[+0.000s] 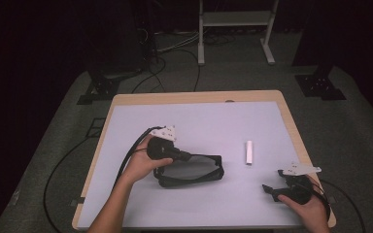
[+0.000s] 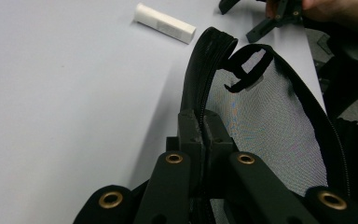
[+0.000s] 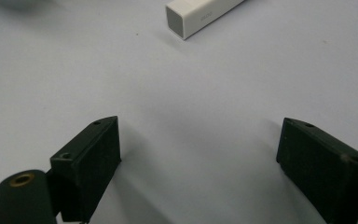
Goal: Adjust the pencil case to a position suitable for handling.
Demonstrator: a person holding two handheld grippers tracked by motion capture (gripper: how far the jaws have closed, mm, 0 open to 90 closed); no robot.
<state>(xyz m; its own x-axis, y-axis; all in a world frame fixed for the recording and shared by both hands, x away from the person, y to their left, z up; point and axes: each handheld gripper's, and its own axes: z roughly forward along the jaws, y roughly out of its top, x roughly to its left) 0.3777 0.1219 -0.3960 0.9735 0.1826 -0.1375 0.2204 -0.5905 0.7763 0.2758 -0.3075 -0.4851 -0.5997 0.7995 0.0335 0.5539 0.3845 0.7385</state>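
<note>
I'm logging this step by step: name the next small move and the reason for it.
Probably bring the open right gripper forward to the white stick. The left gripper is clamped on the black mesh pouch at its zipper edge, holding it open, and the stick lies untouched beside it.

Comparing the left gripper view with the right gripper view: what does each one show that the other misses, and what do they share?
Left gripper view: the left gripper shut on the zipped edge of a black mesh pouch, the pouch's black loop tab, and the right gripper in a hand farther off. Right gripper view: that gripper's pads wide apart over bare surface, nothing between them. Shared: the white rectangular stick and the pale table.
</note>
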